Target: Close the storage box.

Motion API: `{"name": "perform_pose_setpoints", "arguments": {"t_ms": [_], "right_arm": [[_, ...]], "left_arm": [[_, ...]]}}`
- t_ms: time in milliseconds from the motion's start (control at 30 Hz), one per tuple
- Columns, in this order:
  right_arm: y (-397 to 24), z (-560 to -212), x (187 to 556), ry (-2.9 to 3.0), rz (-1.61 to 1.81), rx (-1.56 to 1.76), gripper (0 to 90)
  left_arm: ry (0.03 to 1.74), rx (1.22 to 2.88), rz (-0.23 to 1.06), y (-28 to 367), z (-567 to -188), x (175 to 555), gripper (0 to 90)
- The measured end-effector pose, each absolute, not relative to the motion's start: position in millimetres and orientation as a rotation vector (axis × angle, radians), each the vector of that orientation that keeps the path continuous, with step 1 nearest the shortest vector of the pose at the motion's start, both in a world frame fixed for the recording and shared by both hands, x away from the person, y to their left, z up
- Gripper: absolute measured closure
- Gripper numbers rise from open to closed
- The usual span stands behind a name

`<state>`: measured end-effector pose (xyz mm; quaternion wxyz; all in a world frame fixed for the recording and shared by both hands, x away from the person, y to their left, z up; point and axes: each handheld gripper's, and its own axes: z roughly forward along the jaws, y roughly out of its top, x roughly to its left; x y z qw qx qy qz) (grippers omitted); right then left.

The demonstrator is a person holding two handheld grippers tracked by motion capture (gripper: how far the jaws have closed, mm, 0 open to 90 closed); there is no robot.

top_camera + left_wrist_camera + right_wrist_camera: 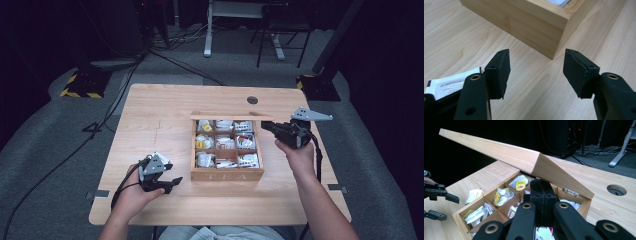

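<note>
A wooden tea box (227,174) stands mid-table, its compartments full of tea bags (225,142). Its lid (506,153) is raised and slants over the box. My right gripper (265,125) reaches in from the box's right side. Its jaws are shut, and the right gripper's tip (540,183) sits just under the lid's edge; I cannot tell if it touches. My left gripper (172,184) stands open low over the table, left of the box's front corner (554,53). Nothing is between the left gripper's pads (536,67). A white tea bag packet (449,83) lies beside its left jaw.
One loose tea bag (474,195) lies on the table just left of the box. A round cable hole (252,100) is in the tabletop behind the box. Bare wood (150,125) spreads out left of the box. Cables and stands sit on the floor beyond.
</note>
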<state>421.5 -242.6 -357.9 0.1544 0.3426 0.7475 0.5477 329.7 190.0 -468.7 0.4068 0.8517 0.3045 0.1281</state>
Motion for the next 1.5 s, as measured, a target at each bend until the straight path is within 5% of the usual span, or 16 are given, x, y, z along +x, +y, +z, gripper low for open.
{"name": "perform_pose_setpoints", "arguments": {"t_ms": [1500], "right_arm": [[-247,-358,402,2.41,1.411,1.026,79.4]], "left_arm": [[0.784,2.22,0.256,183,-502,329,34.7]]}}
